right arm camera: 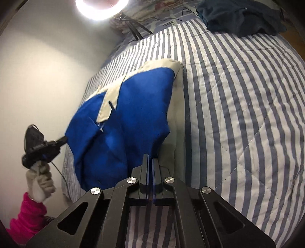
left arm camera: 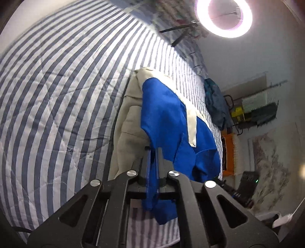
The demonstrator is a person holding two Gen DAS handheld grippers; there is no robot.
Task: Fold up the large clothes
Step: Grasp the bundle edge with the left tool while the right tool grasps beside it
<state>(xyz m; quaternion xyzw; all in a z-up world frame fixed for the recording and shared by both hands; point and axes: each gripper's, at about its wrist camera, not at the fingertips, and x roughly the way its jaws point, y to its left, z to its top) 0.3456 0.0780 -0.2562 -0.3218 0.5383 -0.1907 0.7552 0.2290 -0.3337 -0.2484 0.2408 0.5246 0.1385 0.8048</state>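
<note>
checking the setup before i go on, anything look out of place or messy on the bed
Mostly tidy. The blue-and-cream garment hangs bunched from both the left gripper and the right gripper, as expected mid-fold. One stray: a crumpled dark teal cloth lies at the far edge of the striped quilt.

The blue garment (left arm camera: 162, 114) hides the left gripper's (left arm camera: 153, 150) fingertips; the ring light (right arm camera: 99, 7) is cut off by the top edge.

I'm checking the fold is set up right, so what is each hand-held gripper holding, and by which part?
Both pinch the blue garment by its near edge: the left hand-held gripper on one corner, the right hand-held gripper on the other.
</note>
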